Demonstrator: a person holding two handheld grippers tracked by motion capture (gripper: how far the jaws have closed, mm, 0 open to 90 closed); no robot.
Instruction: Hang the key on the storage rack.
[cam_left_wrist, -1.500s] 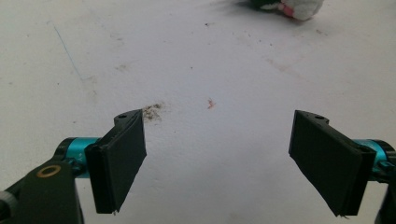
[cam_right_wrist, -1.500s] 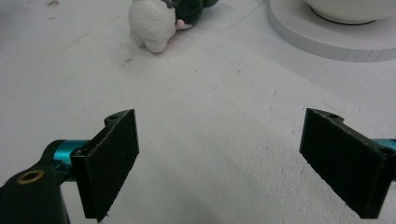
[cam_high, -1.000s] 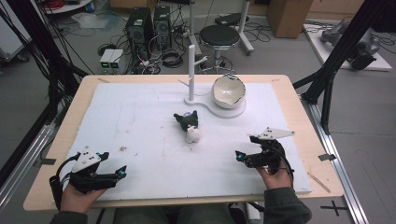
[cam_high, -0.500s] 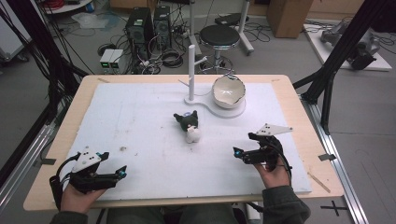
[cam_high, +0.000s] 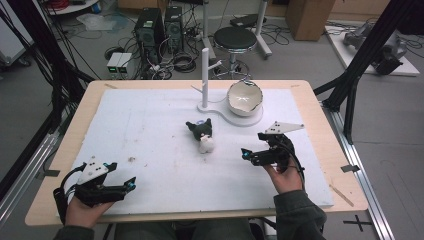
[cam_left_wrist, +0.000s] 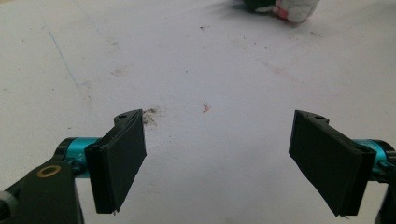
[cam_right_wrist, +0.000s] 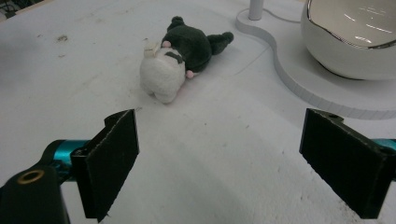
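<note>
Fingers of the right gripper (cam_right_wrist: 219, 163) stand spread wide with nothing between them, both black pads (cam_right_wrist: 114, 158) hanging just above the white mat (cam_right_wrist: 224, 140). Ahead of them, and a little to their left, lies the plush toy (cam_right_wrist: 180, 58), a dark green and white soft figure on its side near the middle of the worktop (cam_high: 320, 115). The left gripper (cam_left_wrist: 217, 161) is just as wide open and empty, resting low near the worktop's near left corner, well apart from the toy.

My reading is that this is the approach step, before any grasp: the right gripper (cam_high: 249, 154) points at the toy from the near right side but does not touch it. The next move calls for carrying those fingers forward and slightly leftward until the toy sits between them, then lowering and closing on its soft body, which should give under the pads.

From the right gripper view, the toy's pink details and the thick white base (cam_right_wrist: 303, 88) under the white bowl (cam_right_wrist: 350, 42) are plain. The high view adds the whole layout: a white post stand (cam_high: 205, 75) at the far edge beside the bowl, and both hands at the near edge. Across the left gripper view run smudges on the mat, with a sliver of the toy (cam_left_wrist: 285, 7) at its top.
</note>
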